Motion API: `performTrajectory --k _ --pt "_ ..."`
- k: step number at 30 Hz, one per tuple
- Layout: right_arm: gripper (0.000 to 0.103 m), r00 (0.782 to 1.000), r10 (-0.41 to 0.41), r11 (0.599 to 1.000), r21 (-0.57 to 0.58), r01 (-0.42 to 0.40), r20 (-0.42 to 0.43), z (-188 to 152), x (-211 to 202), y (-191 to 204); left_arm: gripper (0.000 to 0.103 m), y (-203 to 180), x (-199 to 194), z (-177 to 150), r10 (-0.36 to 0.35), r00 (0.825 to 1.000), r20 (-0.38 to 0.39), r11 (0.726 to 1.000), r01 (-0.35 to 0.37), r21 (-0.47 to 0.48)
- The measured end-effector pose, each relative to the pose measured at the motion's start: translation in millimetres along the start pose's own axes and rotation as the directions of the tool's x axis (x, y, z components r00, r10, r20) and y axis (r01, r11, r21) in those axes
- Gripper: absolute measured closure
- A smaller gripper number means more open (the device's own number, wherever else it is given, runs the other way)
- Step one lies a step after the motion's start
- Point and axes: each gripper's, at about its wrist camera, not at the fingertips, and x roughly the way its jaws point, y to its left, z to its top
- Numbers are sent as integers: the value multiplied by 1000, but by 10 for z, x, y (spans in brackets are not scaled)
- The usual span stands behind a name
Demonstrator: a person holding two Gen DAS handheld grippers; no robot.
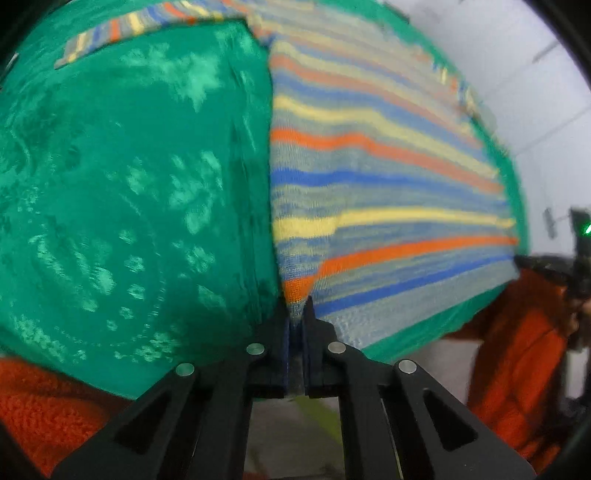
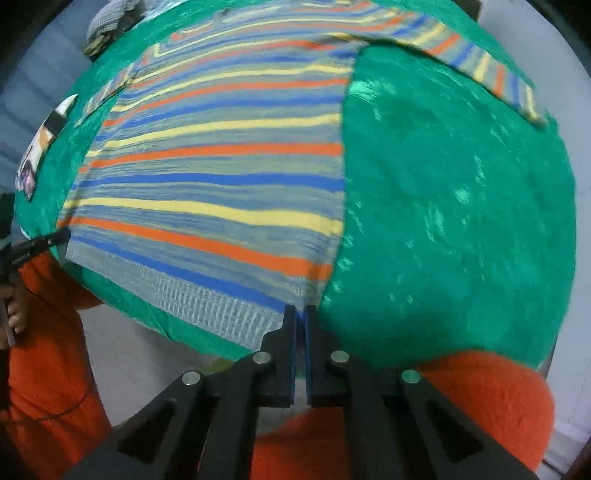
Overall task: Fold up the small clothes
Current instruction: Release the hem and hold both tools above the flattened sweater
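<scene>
A small striped knit sweater (image 1: 388, 192), in grey-blue, orange, yellow and blue bands, lies flat on a green cloth (image 1: 129, 184). My left gripper (image 1: 296, 306) is shut on the sweater's left hem corner. My right gripper (image 2: 301, 314) is shut on its right hem corner. The sweater (image 2: 221, 166) fills the left half of the right wrist view, with its ribbed hem nearest me. One sleeve (image 2: 491, 77) stretches out to the upper right there, and it also shows in the left wrist view (image 1: 122, 33) at the upper left.
The green cloth (image 2: 461, 203) covers the table. The person's orange fleece sleeves (image 1: 44, 406) (image 2: 480, 398) are below each gripper. A pile of grey cloth (image 2: 110, 22) lies at the far left corner. A printed card (image 2: 44, 136) lies at the cloth's left edge.
</scene>
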Motion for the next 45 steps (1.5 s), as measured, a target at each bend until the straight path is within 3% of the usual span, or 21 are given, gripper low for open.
performTrajectory --k 2,5,9,11,12,14,15,16,17,20,22,25,28,30,31,32,33,34,35,36,45 --pt "100 998 -26 1000 0 26 -55 7 197 -9 99 -50 46 39 46 999 -19 999 -46 21" --pt "100 996 -62 998 -11 61 -62 51 242 57 96 1 18 19 54 998 -27 998 -54 -28" --pt "100 998 -50 999 10 51 -42 28 208 67 93 45 -78 -73 54 998 -29 996 -56 -72" --pt "95 999 -30 999 36 31 -30 -74 77 -58 76 58 -155 -114 103 994 -25 991 -104 -87" --pt "89 1000 -22 999 45 23 -22 -101 30 -91 73 69 -243 -150 128 992 -8 988 -128 -91" --pt "69 999 -43 998 54 42 16 -163 -138 -128 64 96 -437 -205 174 984 40 980 -169 -104" --pt "66 998 -57 997 56 55 41 -195 -233 -153 59 103 -548 -220 190 979 74 977 -181 -113" --pt "65 994 -78 996 55 74 73 -213 -335 -155 48 104 -664 -217 200 973 116 975 -186 -122" --pt "65 989 -99 994 51 94 108 -236 -441 -170 39 93 -781 -196 202 966 164 975 -182 -127" --pt "63 950 -146 989 49 138 277 -195 -781 -83 28 -44 -988 -20 149 946 287 987 -125 -101" --pt "56 913 -109 994 71 88 393 -104 -931 9 25 -174 -977 114 124 939 322 991 -104 -79" --pt "49 877 -30 997 82 -10 479 196 -940 222 24 -419 -818 341 86 928 361 996 -84 -21" --pt "49 860 53 995 50 -91 508 456 -683 461 24 -668 -470 490 67 936 347 995 -87 41" --pt "49 864 63 995 36 -93 499 503 -400 573 22 -665 -217 427 95 944 317 991 -121 62" --pt "49 873 57 996 37 -86 485 511 -278 585 22 -621 -88 413 114 951 286 988 -138 64" --pt "49 895 45 996 44 -72 443 504 -95 590 22 -566 79 354 139 962 235 986 -158 61" --pt "48 918 38 996 54 -65 394 491 65 580 21 -521 186 284 153 966 210 983 -170 66" --pt "48 932 41 996 56 -66 361 433 195 556 13 -520 177 237 163 959 232 980 -185 75" --pt "47 913 46 997 35 -66 405 367 189 549 11 -528 162 223 169 960 224 977 -192 88" --pt "47 912 45 998 19 -57 408 350 175 561 10 -537 161 231 173 964 203 976 -195 93" --pt "37 915 26 1000 -8 -25 402 368 181 653 4 -453 146 125 191 977 91 979 -197 62"
